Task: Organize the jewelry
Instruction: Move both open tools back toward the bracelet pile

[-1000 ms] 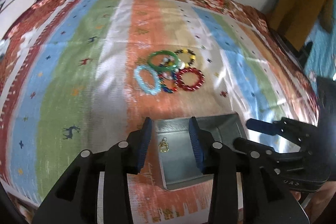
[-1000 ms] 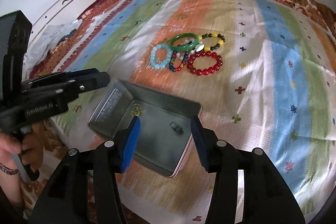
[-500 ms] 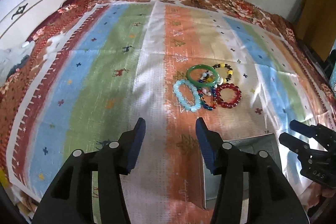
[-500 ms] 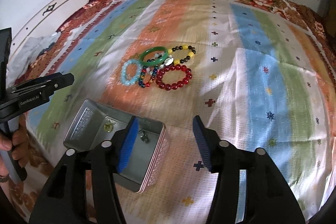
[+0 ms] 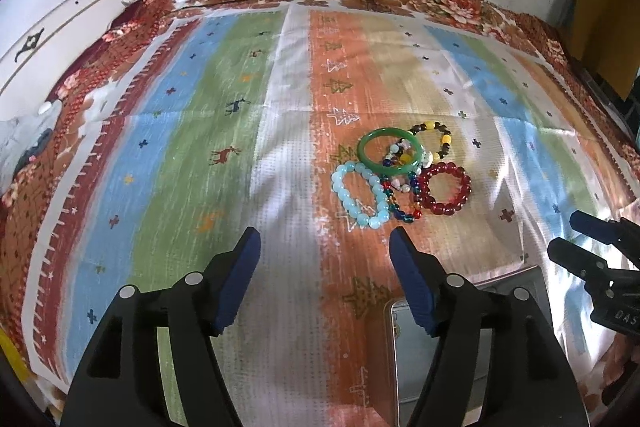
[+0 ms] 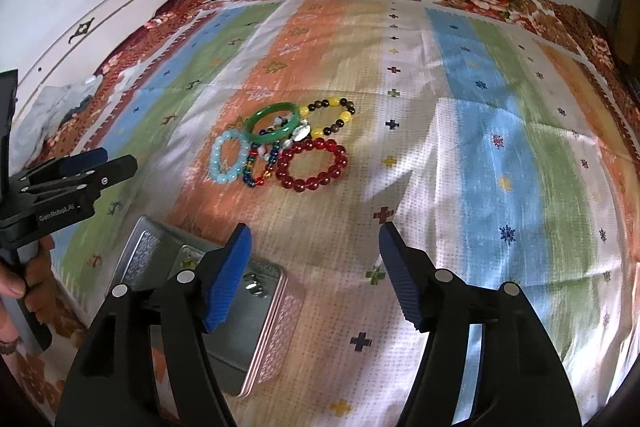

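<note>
- Compared with a second ago, both pairs of tongs have pulled back and up from the metal tin [image 6: 208,311]. Then the left tongs [image 5: 324,283] framed the tin's inside; now the tin sits at the lower right of the left view, partly behind the right finger.
- The left tongs' blue pads are wide apart and hold nothing. The right tongs [image 6: 312,275] are likewise wide apart and hold nothing.
- In the right view the open tin lies on the bed at the lower left, partly hidden by the left finger. Small metal pieces show inside it, too small to name.
- My reading: small items have gone into the tin, and the bracelets are next.
- The bracelets lie in one touching cluster on the striped bedspread [image 6: 460,147], in the middle of both views, well apart from either pair of tongs and above their tips in the frame.
- In the right view, the green bangle [image 6: 273,122] is at the top of the cluster, overlapping a string of mixed coloured beads [image 6: 260,167].
- The pale blue bead bracelet [image 6: 229,163] is on the left; the red bead bracelet [image 6: 312,165] is on the lower right; a yellow and brown bead bracelet [image 6: 332,117] is on the upper right.
- The pale blue bracelet [image 5: 360,195] is nearest the left tongs.
</note>
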`<move>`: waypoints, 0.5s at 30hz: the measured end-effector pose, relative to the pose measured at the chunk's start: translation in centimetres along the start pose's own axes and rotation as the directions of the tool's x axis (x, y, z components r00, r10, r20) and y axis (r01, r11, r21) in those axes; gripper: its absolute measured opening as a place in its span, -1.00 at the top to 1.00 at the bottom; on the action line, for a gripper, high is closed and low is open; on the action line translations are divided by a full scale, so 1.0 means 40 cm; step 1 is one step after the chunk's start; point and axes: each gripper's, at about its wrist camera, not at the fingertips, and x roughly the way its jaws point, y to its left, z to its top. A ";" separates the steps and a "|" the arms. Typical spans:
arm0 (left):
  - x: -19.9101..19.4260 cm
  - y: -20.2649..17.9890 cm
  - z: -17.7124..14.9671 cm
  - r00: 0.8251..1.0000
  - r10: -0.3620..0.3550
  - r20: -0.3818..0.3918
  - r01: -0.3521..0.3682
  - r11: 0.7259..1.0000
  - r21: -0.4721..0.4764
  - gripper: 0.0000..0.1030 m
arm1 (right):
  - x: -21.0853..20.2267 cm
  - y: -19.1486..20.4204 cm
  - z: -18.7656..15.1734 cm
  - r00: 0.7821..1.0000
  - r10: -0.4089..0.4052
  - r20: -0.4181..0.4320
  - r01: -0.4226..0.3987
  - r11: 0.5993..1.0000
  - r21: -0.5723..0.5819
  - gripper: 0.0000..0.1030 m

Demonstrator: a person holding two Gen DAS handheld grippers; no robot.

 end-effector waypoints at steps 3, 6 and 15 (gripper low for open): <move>0.009 0.000 -0.001 1.000 -0.017 -0.014 0.017 1.000 -0.002 -0.30 | 0.016 -0.014 0.008 1.000 -0.006 -0.011 0.006 1.000 0.019 -0.28; 0.020 -0.005 0.004 1.000 -0.010 -0.017 0.010 1.000 0.012 -0.31 | 0.025 -0.024 0.019 1.000 0.001 -0.012 -0.001 0.999 0.033 -0.28; 0.058 -0.001 0.032 0.999 -0.007 -0.036 0.008 1.000 0.016 -0.33 | 0.056 -0.038 0.044 1.000 0.005 -0.028 -0.004 0.999 0.055 -0.28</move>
